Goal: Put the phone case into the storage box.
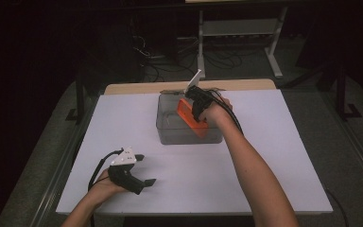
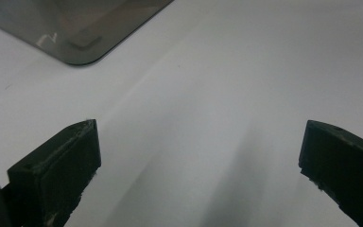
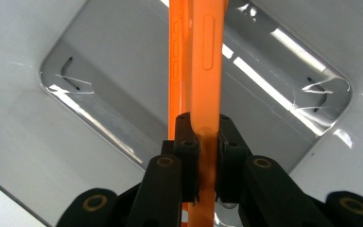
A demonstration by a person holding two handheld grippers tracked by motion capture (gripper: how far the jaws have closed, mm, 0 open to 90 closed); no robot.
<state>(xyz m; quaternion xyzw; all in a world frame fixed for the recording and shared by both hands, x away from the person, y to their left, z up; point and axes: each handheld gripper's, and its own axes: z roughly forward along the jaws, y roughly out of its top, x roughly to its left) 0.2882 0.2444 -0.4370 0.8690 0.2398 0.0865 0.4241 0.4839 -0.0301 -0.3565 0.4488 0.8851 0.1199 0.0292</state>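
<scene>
A flat orange case [image 1: 190,117] hangs on edge over a clear grey plastic bin [image 1: 170,134] at the table's far middle. My right gripper [image 1: 199,105] is shut on its upper edge. In the right gripper view the orange case [image 3: 207,71] runs straight up from between the jaws, with the bin's floor [image 3: 123,109] below it. My left gripper [image 1: 144,169] rests at the near left of the white table [image 1: 274,156], open with nothing between its fingers. In the left gripper view its fingers [image 2: 66,161] stand wide apart above the bare tabletop, and a corner of the bin [image 2: 80,45] is at top left.
The white table top sits on a wooden board whose far edge [image 1: 137,87] shows behind the bin. Beyond it, on a dark floor, are a grey table frame [image 1: 238,38] and tangled cables [image 1: 165,61].
</scene>
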